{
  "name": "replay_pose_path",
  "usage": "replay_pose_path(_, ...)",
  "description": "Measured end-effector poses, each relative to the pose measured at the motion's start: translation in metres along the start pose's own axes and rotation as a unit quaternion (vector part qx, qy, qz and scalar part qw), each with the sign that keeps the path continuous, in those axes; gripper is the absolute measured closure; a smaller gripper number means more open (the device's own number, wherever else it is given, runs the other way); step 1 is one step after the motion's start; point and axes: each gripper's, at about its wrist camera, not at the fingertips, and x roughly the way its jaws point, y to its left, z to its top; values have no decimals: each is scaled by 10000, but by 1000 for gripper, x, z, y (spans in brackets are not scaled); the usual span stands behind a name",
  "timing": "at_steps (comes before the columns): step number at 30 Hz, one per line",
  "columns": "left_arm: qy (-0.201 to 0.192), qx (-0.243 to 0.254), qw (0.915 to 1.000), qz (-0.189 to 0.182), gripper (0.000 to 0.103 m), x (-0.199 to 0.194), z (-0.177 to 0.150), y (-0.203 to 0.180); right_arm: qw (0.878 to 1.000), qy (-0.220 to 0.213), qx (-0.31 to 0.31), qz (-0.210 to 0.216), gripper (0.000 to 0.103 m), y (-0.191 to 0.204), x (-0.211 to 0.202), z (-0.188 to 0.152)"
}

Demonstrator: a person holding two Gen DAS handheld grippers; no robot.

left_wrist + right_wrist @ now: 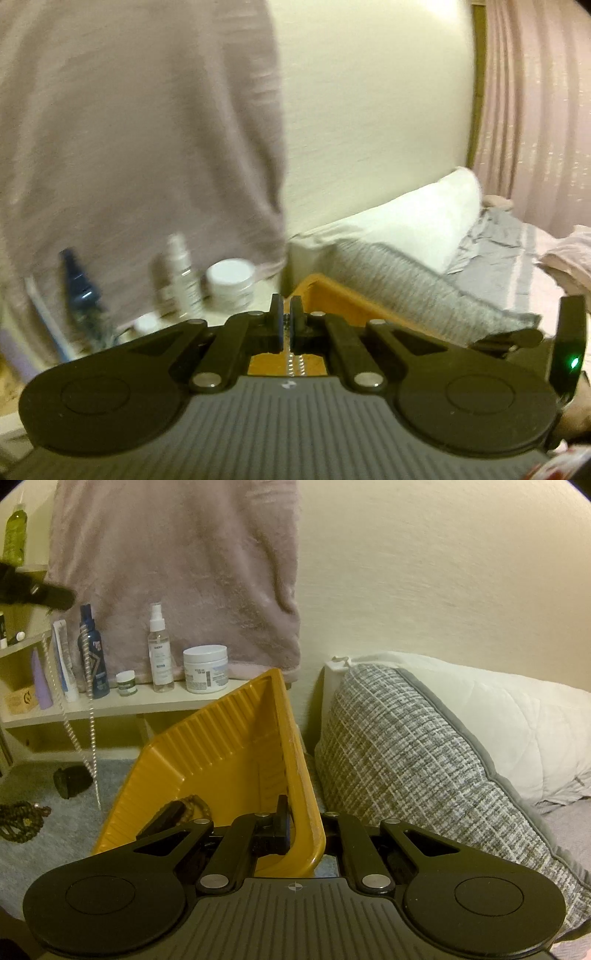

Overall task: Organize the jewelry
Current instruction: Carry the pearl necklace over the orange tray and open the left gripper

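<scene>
**A:** Where is the jewelry relative to my claws?

**B:** My left claw [285,320] is pressed together, pinching a sparkly silver chain [88,716]. In the right wrist view that claw sits high at the left edge, and the chain hangs from it in two long strands, its long axis near vertical, in front of the shelf [122,703]. My right claw [295,830] pinches the near right rim of the yellow tray [229,734], holding it tilted up. The tray lies to the right of and below the dangling chain, so the left claw is the nearer one. A string of brown beads [194,806] already lies in the tray's low corner. More dark beads [20,821] rest on the carpet.

**A:** Any readable labels?

**B:** The white jar [205,668] and spray bottle [159,653] carry print too small for me to read.
</scene>
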Motion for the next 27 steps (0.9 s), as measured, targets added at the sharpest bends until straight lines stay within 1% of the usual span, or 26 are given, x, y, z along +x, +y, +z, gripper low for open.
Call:
replay_pose_path(5, 54, 102, 9995, -282, 101, 22, 8, -23, 10000, -4, 19, 13, 97, 0, 0, 0)
replay_pose_path(10, 181, 94, 9988, -449, 101, 40, 7, -37, 10000, -5, 46, 25, 97, -1, 0, 0)
replay_pose_path(15, 334, 135, 9982, -485, 101, 57, 2, -43, 10000, -2, 72, 28, 97, -2, 0, 0)
replay_pose_path(20, 637, 138, 9968, -466, 101, 79, -12, -46, 10000, -1, 77, 29, 97, -2, 0, 0)
replay_pose_path(27, 980, -71, 9943, -410, 101, 100, -32, -37, 10000, 0, 72, 33, 97, -2, 0, 0)
